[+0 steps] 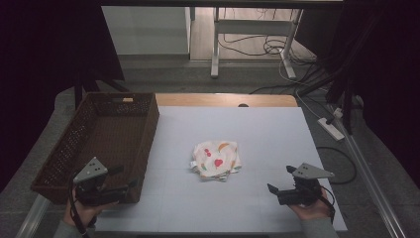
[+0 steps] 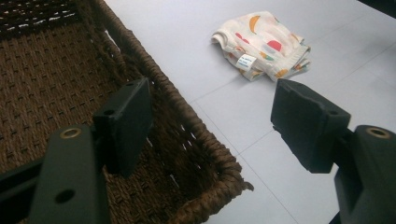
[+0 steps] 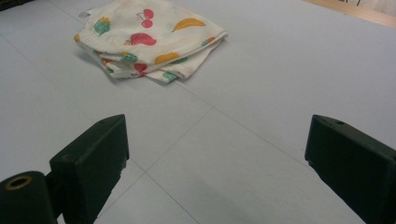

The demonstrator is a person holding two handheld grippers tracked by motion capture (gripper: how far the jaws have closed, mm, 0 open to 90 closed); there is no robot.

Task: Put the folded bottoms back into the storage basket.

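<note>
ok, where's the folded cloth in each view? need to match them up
High view: the folded cloth lies mid-table, between the two grippers.
Left gripper view: the cloth sits top centre-right, beyond the jaws, right of the basket.
Right gripper view: the cloth sits top left, ahead of the open jaws.
Shared landmark: the pale table top with its thin seam lines, under the cloth in all three.

A lab or recording studio, by the look of it: black curtains (image 1: 44, 44) hang on both sides, cables (image 1: 257, 44) snake over the bare floor to a power strip (image 1: 331, 128), a metal desk frame (image 1: 250, 29) stands behind the pale work table (image 1: 277, 134)
</note>
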